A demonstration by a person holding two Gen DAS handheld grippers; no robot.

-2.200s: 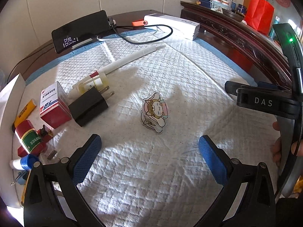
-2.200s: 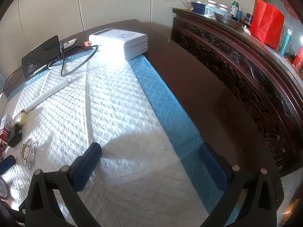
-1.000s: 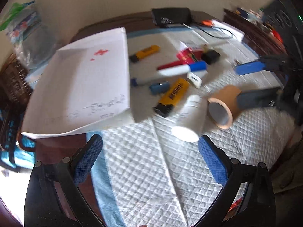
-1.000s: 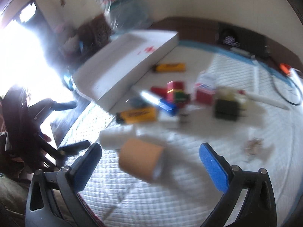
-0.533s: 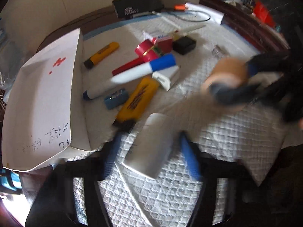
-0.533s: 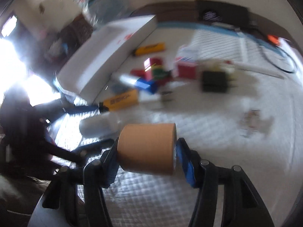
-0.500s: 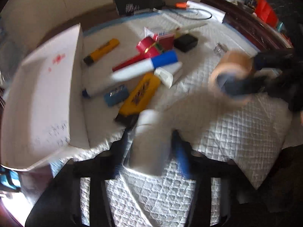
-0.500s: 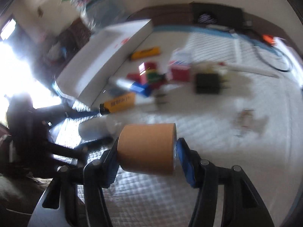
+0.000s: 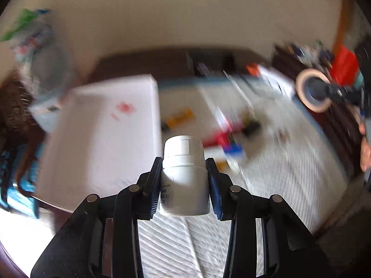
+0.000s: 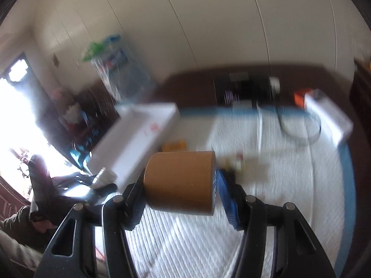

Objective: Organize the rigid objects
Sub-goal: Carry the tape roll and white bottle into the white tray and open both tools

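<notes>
My left gripper (image 9: 184, 186) is shut on a white plastic bottle (image 9: 184, 180), held upright above the quilted mat, its blue pads pressed on both sides. A roll of brown tape (image 10: 179, 181) is clamped across its width in my right gripper (image 10: 179, 194), lifted off the mat. From the left wrist view the tape roll (image 9: 313, 92) and the right gripper holding it show at the far right. An open white box (image 9: 102, 134) with a red mark lies to the left; it appears again as the white box (image 10: 136, 141) in the right wrist view. Both views are blurred.
Small items lie scattered on the mat (image 9: 278, 185): a yellow cutter (image 9: 178, 117), red and blue pieces (image 9: 227, 141), a black adapter. A white device (image 10: 329, 115) with a black cable, and a dark phone stand at the back. A person's hand (image 9: 365, 153) shows at the right edge.
Both grippers closed, the left on the white bottle and the right on the tape roll, and both lifted their objects off the mat. The views tilted upward toward the wall.
</notes>
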